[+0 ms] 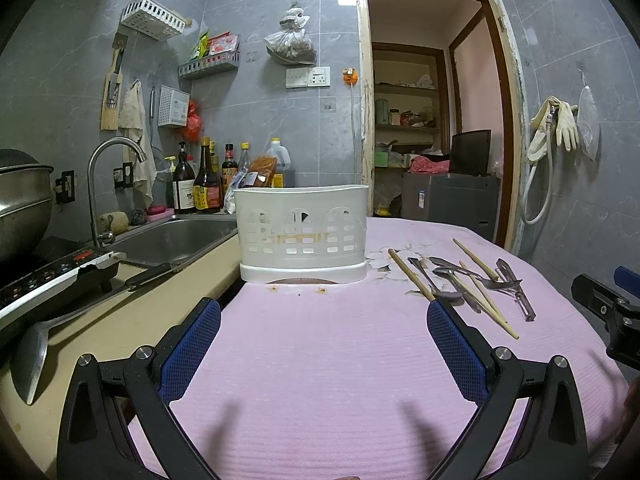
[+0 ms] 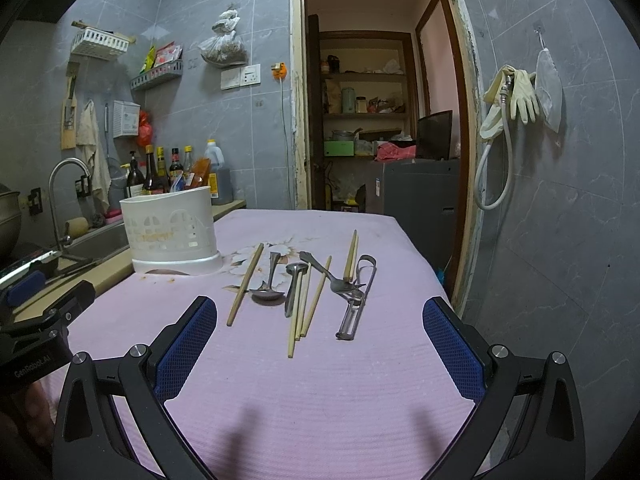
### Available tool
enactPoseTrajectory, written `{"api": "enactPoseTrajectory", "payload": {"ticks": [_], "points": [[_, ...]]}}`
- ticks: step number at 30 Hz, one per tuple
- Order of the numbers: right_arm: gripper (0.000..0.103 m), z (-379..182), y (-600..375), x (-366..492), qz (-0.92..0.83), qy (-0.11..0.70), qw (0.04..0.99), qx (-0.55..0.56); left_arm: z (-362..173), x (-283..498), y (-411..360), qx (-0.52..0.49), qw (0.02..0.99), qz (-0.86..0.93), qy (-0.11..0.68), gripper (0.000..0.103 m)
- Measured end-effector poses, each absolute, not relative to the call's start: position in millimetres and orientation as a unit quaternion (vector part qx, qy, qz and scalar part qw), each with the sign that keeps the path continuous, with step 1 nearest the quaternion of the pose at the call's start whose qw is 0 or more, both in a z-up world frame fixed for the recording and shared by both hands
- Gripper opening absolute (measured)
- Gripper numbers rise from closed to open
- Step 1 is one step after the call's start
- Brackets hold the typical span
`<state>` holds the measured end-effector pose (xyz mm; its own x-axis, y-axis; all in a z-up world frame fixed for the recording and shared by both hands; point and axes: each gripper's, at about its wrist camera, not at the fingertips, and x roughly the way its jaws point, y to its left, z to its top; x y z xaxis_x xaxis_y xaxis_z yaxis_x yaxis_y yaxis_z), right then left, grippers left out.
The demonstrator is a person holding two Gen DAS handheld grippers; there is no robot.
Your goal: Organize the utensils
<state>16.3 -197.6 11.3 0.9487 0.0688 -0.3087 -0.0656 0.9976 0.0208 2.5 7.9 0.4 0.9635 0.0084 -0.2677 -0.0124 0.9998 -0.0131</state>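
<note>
Utensils (image 2: pixel 304 292): wooden chopsticks, metal spoons, peeler, loose on pink cloth (image 2: pixel 320 380); both grippers empty, spread wide.

Only "GenRobot.AI" is reading clearly, showing in white letters on the black body of the left hand-held gripper (image 2: pixel 34 366) at the right wrist view's left edge, while the bottle labels (image 1: pixel 207 196) are staying too blurred to make out.

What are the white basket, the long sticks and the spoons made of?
The basket looks like matte white plastic, moulded with window-shaped holes. The sticks look like bare wood or bamboo: pale tan, no shine. The spoons look like metal, probably steel: grey and glinting.
</note>
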Motion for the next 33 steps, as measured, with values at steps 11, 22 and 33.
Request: {"api": "enactPoseTrajectory", "payload": {"ticks": [11,22,33], "points": [[0.103,11.8,-197.4,16.3,0.034,0.157,0.987,0.005,0.7,1.9,7.3,-0.007,0.991,0.007,0.137,0.101],[0.103,11.7,-197.8,15.9,0.034,0.157,0.987,0.005,0.1,2.2,9.1,-0.006,0.991,0.008,0.137,0.101],[0.103,11.2,-197.2,16.2,0.034,0.158,0.987,0.004,-0.1,2.2,9.5,-0.006,0.991,0.008,0.137,0.101]]}}
